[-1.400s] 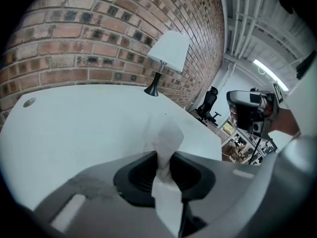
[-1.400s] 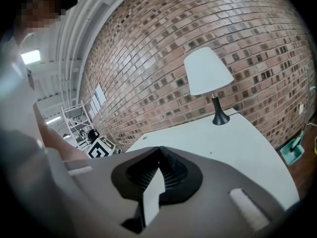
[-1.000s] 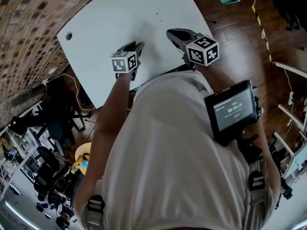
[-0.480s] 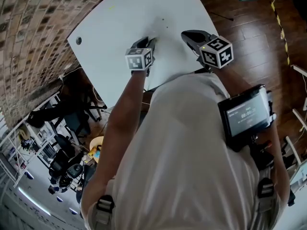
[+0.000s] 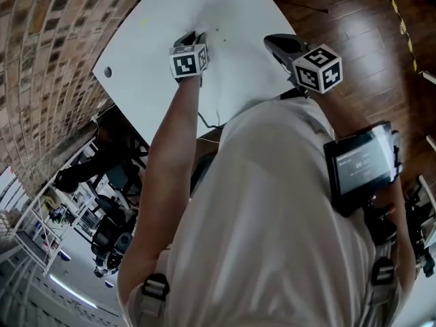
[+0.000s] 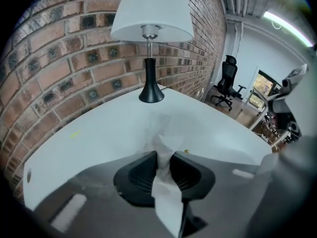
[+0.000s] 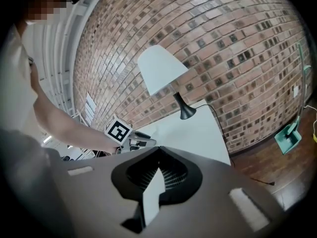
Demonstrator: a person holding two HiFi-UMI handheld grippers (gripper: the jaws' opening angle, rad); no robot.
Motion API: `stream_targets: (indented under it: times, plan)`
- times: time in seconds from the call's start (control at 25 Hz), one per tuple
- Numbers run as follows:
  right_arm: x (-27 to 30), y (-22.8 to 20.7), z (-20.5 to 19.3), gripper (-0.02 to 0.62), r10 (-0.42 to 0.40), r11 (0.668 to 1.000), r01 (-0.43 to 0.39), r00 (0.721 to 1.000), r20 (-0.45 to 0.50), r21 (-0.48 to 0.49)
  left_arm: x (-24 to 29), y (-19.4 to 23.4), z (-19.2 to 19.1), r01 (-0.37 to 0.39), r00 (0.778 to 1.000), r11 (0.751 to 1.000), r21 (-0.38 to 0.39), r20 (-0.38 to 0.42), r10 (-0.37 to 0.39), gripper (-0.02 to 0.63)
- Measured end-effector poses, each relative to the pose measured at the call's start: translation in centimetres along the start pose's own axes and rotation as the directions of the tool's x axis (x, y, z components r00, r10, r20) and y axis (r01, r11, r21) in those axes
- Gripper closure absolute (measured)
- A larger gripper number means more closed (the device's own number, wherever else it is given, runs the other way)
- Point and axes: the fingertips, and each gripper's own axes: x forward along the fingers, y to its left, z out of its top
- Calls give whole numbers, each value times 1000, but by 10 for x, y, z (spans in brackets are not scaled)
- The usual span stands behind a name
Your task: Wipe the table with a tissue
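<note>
Nearest the person, by the near right edge of the table (image 5: 238, 19), the right gripper (image 5: 272, 43) is held above the surface with its jaws pressed together at the tips; a white sliver is seen between them farther back, and what it is cannot be told. Farther in, towards the middle of the table, the left gripper (image 6: 162, 155) is tilted downward and pinched on the tissue (image 6: 166, 202), which is pressed against the white top ahead of the jaws. At the far edge, a lamp (image 6: 151, 33) is set against the brick wall (image 6: 74, 58).
</note>
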Motion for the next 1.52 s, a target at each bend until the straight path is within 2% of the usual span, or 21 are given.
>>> stream_targets:
  times: [0.2, 0.4, 0.56, 0.72, 0.8, 1.04, 1.52]
  plan:
    - [-21, -16, -3, 588, -30, 999, 29, 999, 15, 30, 25, -5, 23, -11, 1000, 1000, 11, -25, 11, 525]
    - [-39, -27, -5, 588, -61, 997, 59, 998, 29, 49, 37, -7, 35, -9, 997, 995, 102, -79, 17, 526]
    - [-40, -32, -7, 588, -76, 995, 74, 997, 32, 68, 41, -3, 27, 40, 993, 984, 175, -116, -20, 536]
    - [-38, -30, -4, 588, -62, 996, 59, 997, 34, 69, 42, -17, 22, 105, 987, 954, 283, -149, -64, 543]
    - [-37, -28, -1, 588, -52, 997, 49, 998, 36, 61, 41, -27, 18, 144, 983, 942, 303, -156, -99, 543]
    - [-41, -27, -3, 588, -41, 998, 39, 999, 30, 50, 32, -51, 3, 263, 958, 930, 258, -185, -220, 531]
    - [-35, -19, -4, 588, -29, 999, 27, 999, 36, 45, 16, -73, -22, 311, 943, 933, 182, -179, -279, 531]
